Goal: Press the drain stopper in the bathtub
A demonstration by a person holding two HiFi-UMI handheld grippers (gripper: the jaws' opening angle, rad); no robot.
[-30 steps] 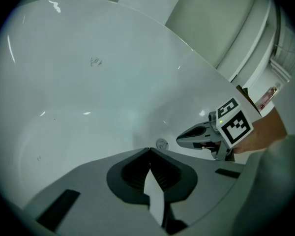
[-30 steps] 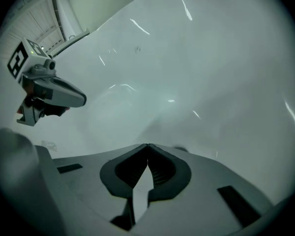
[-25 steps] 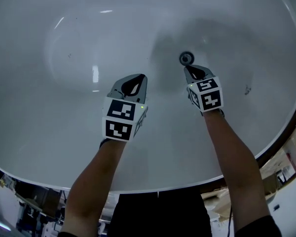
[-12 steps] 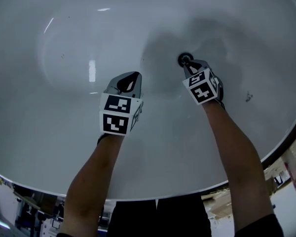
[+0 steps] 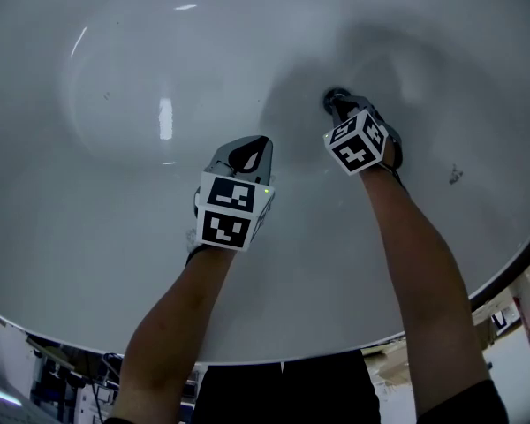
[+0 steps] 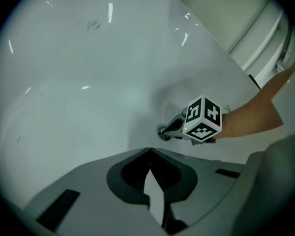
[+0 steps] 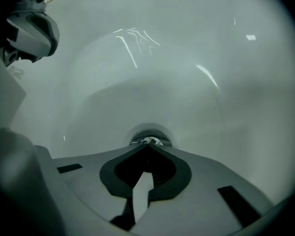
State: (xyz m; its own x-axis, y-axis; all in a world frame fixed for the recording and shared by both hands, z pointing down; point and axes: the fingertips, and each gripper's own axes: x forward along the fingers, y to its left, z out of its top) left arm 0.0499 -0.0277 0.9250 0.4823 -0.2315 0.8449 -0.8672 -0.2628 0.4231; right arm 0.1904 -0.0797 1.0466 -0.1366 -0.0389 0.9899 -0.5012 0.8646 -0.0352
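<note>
Drain stopper [image 7: 150,140]: round, face up, no long axis, on the bathtub [image 5: 88,237] floor near its right rim. Right tool [image 7: 147,147] clenched, tips on the stopper; earlier they were just short of it. Left tool [image 6: 149,151] clenched, empty.

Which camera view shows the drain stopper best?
The right gripper view: the drain stopper sits close and central, metal rim clear. The head view shows only a dark edge; the left gripper view shows it small and partly hidden.

Drain stopper [image 7: 157,137] half-hidden (behind right claw [image 7: 147,146])
</note>
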